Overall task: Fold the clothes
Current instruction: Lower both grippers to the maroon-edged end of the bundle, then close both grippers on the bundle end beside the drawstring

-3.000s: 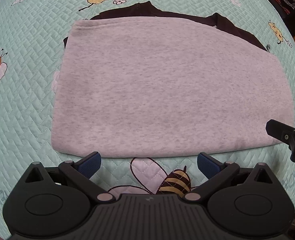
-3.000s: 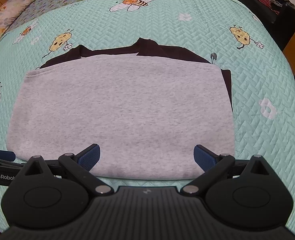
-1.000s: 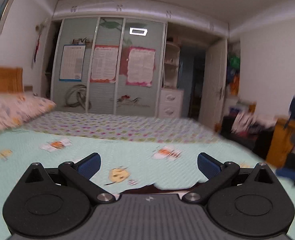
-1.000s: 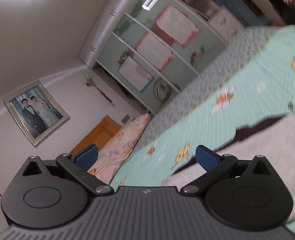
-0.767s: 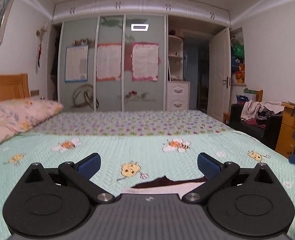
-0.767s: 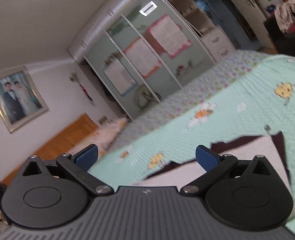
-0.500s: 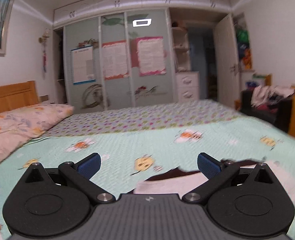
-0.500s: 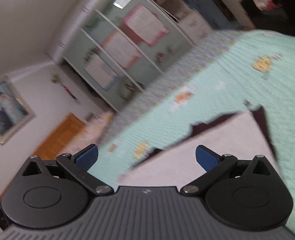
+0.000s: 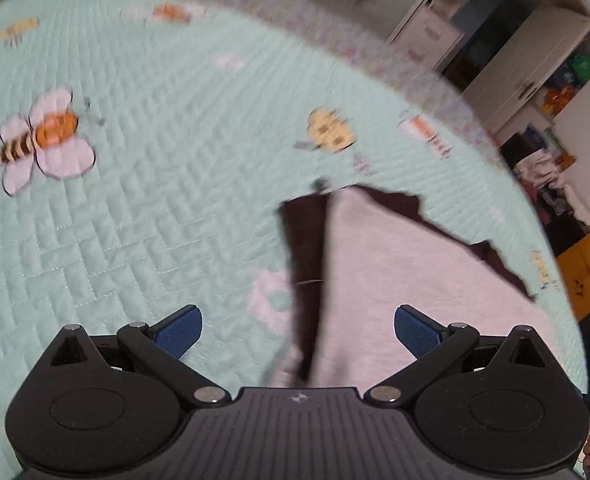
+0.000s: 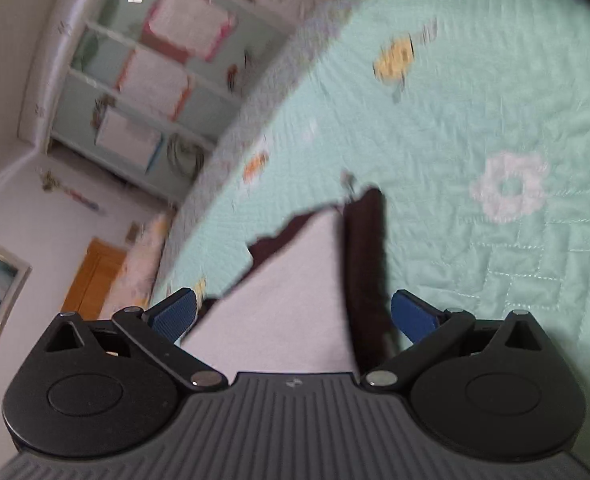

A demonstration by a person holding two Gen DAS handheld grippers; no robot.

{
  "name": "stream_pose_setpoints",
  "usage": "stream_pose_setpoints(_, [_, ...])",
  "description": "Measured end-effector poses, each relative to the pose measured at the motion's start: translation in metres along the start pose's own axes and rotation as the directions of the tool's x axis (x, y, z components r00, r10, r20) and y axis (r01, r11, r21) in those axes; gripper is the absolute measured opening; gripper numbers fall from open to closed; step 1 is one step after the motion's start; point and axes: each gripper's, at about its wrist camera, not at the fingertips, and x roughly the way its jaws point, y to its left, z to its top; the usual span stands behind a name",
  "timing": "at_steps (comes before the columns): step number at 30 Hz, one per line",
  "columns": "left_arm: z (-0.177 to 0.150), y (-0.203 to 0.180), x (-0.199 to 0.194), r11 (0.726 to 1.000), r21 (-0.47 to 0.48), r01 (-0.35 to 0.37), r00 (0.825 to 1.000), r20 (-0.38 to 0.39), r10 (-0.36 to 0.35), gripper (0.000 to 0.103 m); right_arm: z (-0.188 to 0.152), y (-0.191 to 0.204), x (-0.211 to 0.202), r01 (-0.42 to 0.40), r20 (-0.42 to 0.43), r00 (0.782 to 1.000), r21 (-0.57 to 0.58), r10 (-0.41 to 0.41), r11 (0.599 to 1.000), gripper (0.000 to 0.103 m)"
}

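Note:
A folded garment lies on the bed: pale grey fleece on top, dark brown fabric showing along its left side and far edge. My left gripper stands open over the garment's left edge, nothing between its blue pads. In the right wrist view the same grey fleece has a dark brown strip down its right side. My right gripper is open above that right edge, holding nothing. Both views are blurred by motion.
The mint quilted bedspread with bee and flower prints spreads around the garment. A wardrobe with posters and a wooden headboard stand beyond the bed. Clutter and an orange cabinet sit off the bed's right side.
Both cameras have tipped back down from the room toward the bed. The left gripper now sits over the garment's left edge, the right over its right edge. Both stay open.

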Motion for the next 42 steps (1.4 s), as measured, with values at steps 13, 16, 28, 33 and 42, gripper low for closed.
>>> stream_pose_setpoints(13, [0.027,0.011,0.064,0.983,0.004,0.186,0.969,-0.164,-0.182,0.102,0.007,0.006,0.071,-0.095,-0.275,0.96,-0.157,0.049,0.983,0.103])
stream_pose_setpoints(16, [0.031,0.006,0.08,0.955,-0.055,0.293,0.932,-0.205,-0.298,0.102,0.007,0.012,0.078,-0.139,-0.303,0.949,-0.169,0.083,0.976,0.103])
stream_pose_setpoints(28, [0.031,-0.014,0.112,0.859,-0.11,0.5,0.836,-0.194,-0.512,0.102,0.013,0.024,0.096,-0.233,-0.386,0.914,-0.237,0.129,0.943,0.096])
stream_pose_setpoints(33, [0.028,-0.031,0.104,0.929,-0.036,0.368,0.909,-0.197,-0.367,0.055,0.009,0.032,0.088,-0.14,-0.339,0.94,-0.291,0.035,0.946,0.027])
stream_pose_setpoints(42, [0.023,-0.047,0.064,0.931,-0.015,0.365,0.926,-0.103,-0.364,0.019,-0.002,0.064,0.066,-0.059,-0.243,0.969,-0.356,-0.032,0.933,0.024])
